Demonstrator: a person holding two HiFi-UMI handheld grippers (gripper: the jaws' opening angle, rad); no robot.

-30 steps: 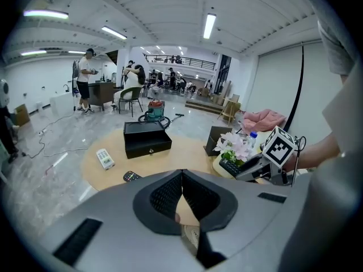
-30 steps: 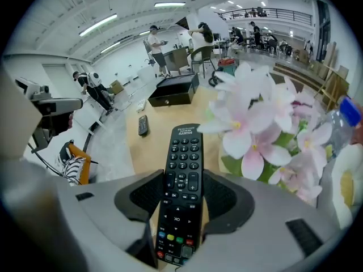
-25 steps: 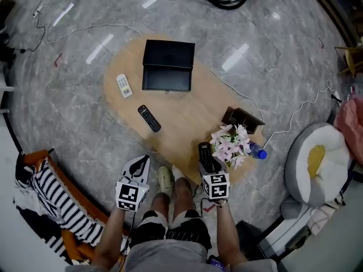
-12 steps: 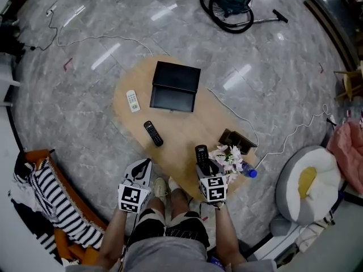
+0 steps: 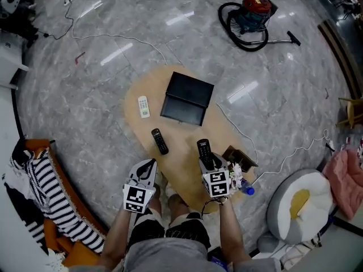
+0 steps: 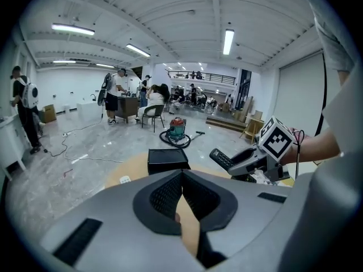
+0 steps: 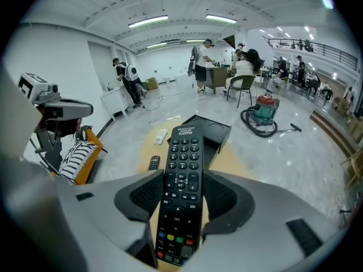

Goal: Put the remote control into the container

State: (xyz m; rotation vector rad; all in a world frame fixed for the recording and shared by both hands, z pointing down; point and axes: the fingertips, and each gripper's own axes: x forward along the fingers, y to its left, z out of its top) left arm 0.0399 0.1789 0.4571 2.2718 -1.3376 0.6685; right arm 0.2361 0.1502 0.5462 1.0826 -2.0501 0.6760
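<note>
My right gripper (image 5: pixel 207 162) (image 7: pixel 180 194) is shut on a black remote control (image 7: pixel 181 180) (image 5: pixel 203 149), held above the near part of the oval wooden table (image 5: pixel 181 137); its keypad faces up and its front end points toward the black open container (image 5: pixel 186 100) (image 7: pixel 210 132) at the table's far end. My left gripper (image 5: pixel 146 170) (image 6: pixel 181 200) hangs shut and holds nothing, off the table's near left edge. In the left gripper view the right gripper with the remote (image 6: pixel 222 159) shows at right.
A second black remote (image 5: pixel 159 141) (image 7: pixel 153 163) and a white remote (image 5: pixel 143 106) (image 7: pixel 160 136) lie on the table's left side. Pink flowers (image 5: pixel 237 171) and a dark box (image 5: pixel 238 154) stand at the near right. A vacuum cleaner (image 5: pixel 252 13), floor cables and people at desks lie beyond.
My head view has risen and shifted, so the table looks smaller. The right gripper has carried the remote forward over the table, away from the flowers. The left gripper keeps its place.
</note>
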